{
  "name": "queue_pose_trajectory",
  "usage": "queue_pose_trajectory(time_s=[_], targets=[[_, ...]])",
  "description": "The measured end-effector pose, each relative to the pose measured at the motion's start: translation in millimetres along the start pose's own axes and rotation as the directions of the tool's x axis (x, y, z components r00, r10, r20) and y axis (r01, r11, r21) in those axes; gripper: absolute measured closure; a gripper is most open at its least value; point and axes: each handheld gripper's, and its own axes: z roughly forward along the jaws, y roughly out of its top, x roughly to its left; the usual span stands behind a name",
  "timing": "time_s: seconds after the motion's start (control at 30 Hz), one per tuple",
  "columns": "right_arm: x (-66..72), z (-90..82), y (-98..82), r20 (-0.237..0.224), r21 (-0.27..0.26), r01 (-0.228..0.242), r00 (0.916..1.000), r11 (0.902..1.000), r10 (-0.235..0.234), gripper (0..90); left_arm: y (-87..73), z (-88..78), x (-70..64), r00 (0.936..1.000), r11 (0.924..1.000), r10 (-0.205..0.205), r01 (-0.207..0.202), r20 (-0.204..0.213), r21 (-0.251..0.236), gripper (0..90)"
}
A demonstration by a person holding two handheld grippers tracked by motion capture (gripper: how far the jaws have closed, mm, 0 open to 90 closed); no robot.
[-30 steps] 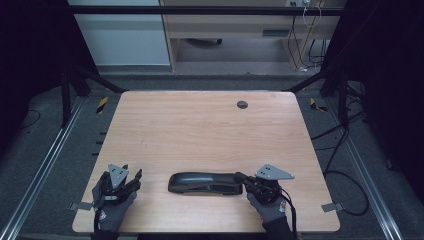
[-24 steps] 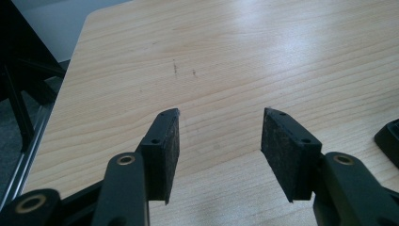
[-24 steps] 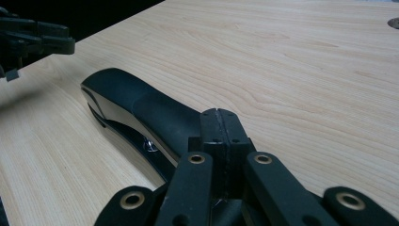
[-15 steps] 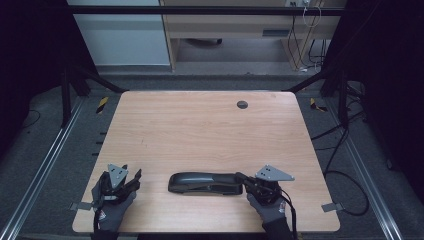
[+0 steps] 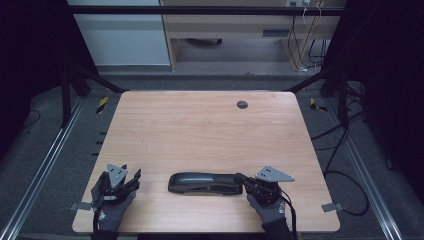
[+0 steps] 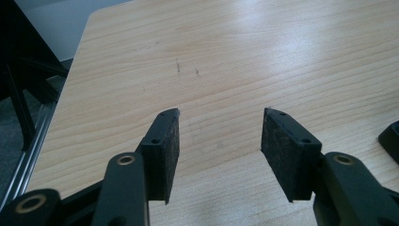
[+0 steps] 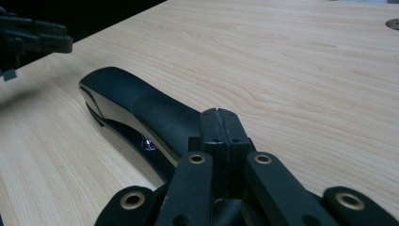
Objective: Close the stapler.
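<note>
1. The light wooden table [image 5: 200, 130] has a smooth, faintly sheeny grain.
2. The long black plastic stapler [image 5: 205, 183] looks glossy below and matt on top.
3. The left gripper [image 6: 220, 136] has rough, felt-like black pads [image 6: 277, 150].

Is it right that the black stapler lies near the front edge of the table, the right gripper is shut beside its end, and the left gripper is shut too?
Not quite: the left gripper is open, pads apart over bare wood, as the left gripper view shows. The stapler and the shut right gripper are as stated.
</note>
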Motion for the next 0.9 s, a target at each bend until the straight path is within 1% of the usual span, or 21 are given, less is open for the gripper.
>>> queue_pose_trajectory(time_s=[0.13,0.23,0.27,0.3,0.4,0.43,0.53,0.6,0.63,0.67,0.7,0.73,0.77,0.87,0.9], targets=[[-0.6,0.1,0.9,-0.006,0.007,0.0,1.0,1.0,0.0,90.0,-0.4,0.2,0.1,1.0,1.0,0.001,-0.001,0.001,0.001,46.7],[-0.4,-2.6,3.6,-0.019,-0.029,-0.004,0.9998,0.9996,0.004,90.0,-0.7,0.4,0.7,1.0,1.0,-0.002,0.002,0.0,0.001,46.7],[0.6,-3.6,5.4,-0.021,-0.033,-0.009,0.9997,0.9994,0.009,90.0,-1.0,0.7,0.8,1.0,1.0,-0.003,0.003,0.0,0.001,46.7],[1.7,-4.6,8.5,-0.021,-0.042,0.0,0.9998,0.9991,-0.001,90.0,-1.1,0.8,0.9,1.0,1.0,-0.001,0.001,-0.001,0.003,46.7],[3.7,-5.8,14.4,-0.017,-0.052,0.004,0.9998,0.9986,-0.005,90.0,-1.1,1.0,0.4,1.0,1.0,0.001,-0.001,0.0,0.004,46.7],[4.0,-5.4,16.0,-0.01,-0.047,0.013,0.9999,0.9988,-0.013,90.0,-1.0,0.9,0.3,1.0,1.0,0.002,-0.002,0.0,0.004,46.7],[3.3,-4.7,16.5,-0.008,-0.046,0.006,0.9999,0.9989,-0.006,90.0,-1.1,1.1,0.5,1.0,1.0,0.001,-0.001,0.001,0.004,46.7],[2.1,-5.4,17.0,0.003,-0.046,0.014,0.9999,0.9988,-0.013,90.0,-1.5,1.5,0.7,1.0,1.0,-0.002,0.002,0.005,0.007,46.6],[0.7,-6.5,17.5,0.005,-0.051,0.007,1.0,0.9987,-0.007,90.0,-1.7,1.6,0.8,1.0,1.0,-0.002,0.002,0.006,0.008,46.6],[-0.2,-7.3,17.7,0.013,-0.054,0.001,0.9999,0.9985,0.0,90.0,-1.9,1.8,0.9,1.0,1.0,-0.003,0.003,0.006,0.009,46.6],[-2.1,-8.4,17.9,0.032,-0.062,-0.002,0.9995,0.9981,0.004,89.1,-2.1,2.0,1.0,1.0,1.0,-0.004,0.004,0.007,0.009,46.6],[-4.8,-9.6,17.7,0.045,-0.067,-0.005,0.9989,0.9977,0.008,84.4,-2.2,2.2,1.3,1.0,0.9999,-0.002,0.002,0.007,0.011,46.4],[-7.4,-10.7,17.6,0.064,-0.073,-0.017,0.9977,0.9972,0.022,83.1,-2.5,2.3,1.3,1.0,0.9999,-0.002,0.002,0.009,0.012,46.3],[-19.5,-15.7,15.0,0.114,-0.082,-0.035,0.9925,0.996,0.044,78.3,-3.0,2.8,1.0,0.9999,0.9999,-0.001,0.0,0.015,0.014,45.7],[-23.8,-17.3,13.7,0.134,-0.086,-0.044,0.9894,0.9953,0.055,75.9,-3.1,3.1,1.2,0.9998,0.9999,-0.002,0.002,0.017,0.015,45.6]])
